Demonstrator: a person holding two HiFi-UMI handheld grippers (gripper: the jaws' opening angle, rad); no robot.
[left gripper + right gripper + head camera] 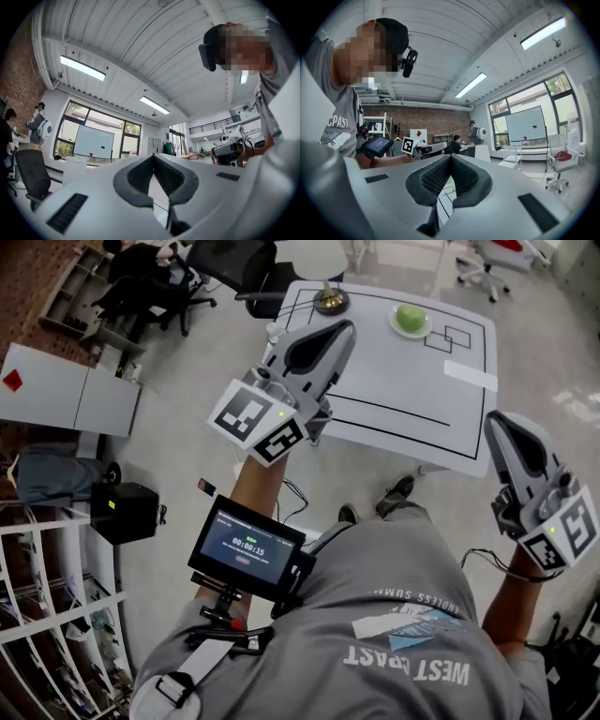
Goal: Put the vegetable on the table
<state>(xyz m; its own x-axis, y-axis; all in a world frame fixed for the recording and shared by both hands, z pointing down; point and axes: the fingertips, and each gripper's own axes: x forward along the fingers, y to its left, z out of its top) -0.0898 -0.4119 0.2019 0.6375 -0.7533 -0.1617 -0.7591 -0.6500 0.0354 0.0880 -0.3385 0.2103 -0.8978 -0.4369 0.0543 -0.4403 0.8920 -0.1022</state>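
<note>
Grey ribbed pads of your left gripper (153,156) pressed together at tips, nothing between. Right gripper (450,157) same: clenched, empty. In head view both held up in air, left at frame centre over table's near edge, right at right edge, off table. Green vegetable (409,317) sits on white plate (424,332), upper right of frame, on white table (394,399) with black lines, well apart from both grippers. Fits two stages: vegetable due to come off plate onto tabletop, or already set down. Cannot settle which. Any grasp would need jaws released beforehand.
</note>
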